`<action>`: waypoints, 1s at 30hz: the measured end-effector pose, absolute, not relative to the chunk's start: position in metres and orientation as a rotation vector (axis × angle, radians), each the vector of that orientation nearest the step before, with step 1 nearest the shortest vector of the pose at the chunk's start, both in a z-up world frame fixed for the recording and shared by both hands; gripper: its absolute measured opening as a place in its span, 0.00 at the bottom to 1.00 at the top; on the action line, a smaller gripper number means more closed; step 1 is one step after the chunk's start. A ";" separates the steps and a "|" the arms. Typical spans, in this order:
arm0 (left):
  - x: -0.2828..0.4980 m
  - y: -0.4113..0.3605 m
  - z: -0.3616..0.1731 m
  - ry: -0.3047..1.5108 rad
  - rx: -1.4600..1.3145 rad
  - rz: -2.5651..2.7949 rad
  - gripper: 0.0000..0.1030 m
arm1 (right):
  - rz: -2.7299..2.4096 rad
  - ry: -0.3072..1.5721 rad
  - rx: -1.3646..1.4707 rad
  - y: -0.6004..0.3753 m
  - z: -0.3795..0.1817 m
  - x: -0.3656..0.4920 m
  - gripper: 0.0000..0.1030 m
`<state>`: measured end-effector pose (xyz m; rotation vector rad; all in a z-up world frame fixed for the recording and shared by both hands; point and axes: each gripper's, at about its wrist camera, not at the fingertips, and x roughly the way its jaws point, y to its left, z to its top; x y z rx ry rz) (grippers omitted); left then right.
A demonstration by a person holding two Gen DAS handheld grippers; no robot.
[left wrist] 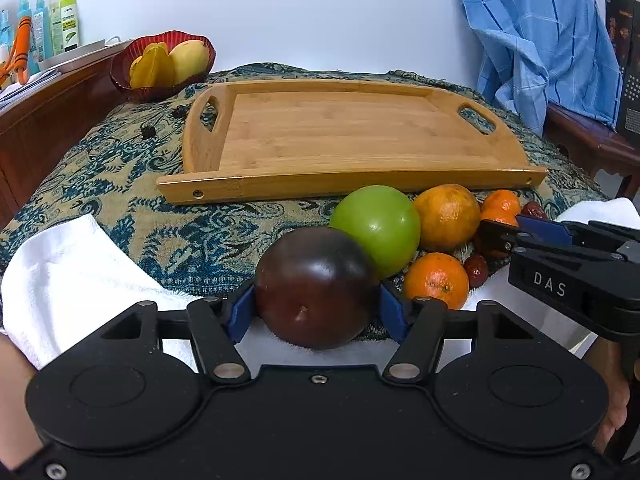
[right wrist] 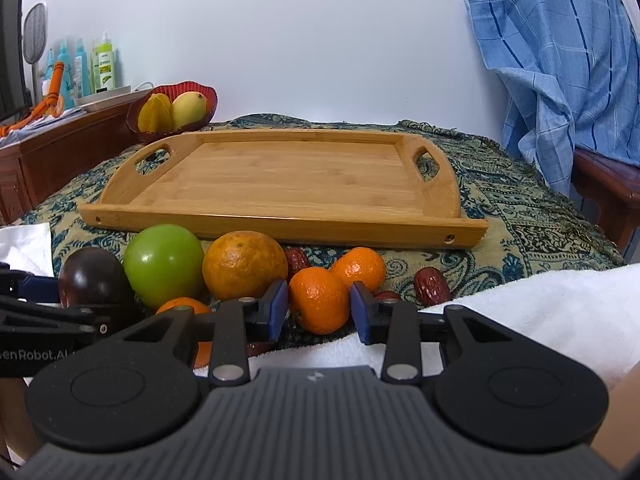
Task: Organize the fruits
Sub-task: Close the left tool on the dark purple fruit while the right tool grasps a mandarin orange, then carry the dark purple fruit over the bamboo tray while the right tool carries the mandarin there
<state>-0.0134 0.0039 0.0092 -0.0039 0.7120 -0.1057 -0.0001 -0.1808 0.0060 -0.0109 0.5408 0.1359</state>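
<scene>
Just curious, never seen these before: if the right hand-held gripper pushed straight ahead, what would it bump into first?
The small mandarin already between its pads; behind that, probably a second mandarin, then the wooden tray.

A home room is indicated: patterned cloth (right wrist: 520,208) spread over a table, toiletry bottles (right wrist: 92,68) on a wooden sideboard (right wrist: 60,148), blue garment (right wrist: 560,72) draped on a chair.

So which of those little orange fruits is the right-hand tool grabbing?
The mandarin nearest the camera, sitting between the right tool's blue pads. A second lies just behind it, a third off left; both untouched.
</scene>
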 end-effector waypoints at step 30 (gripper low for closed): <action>0.024 0.019 0.068 0.617 -0.031 -0.046 0.59 | 0.089 0.387 0.128 -0.219 0.049 0.024 0.35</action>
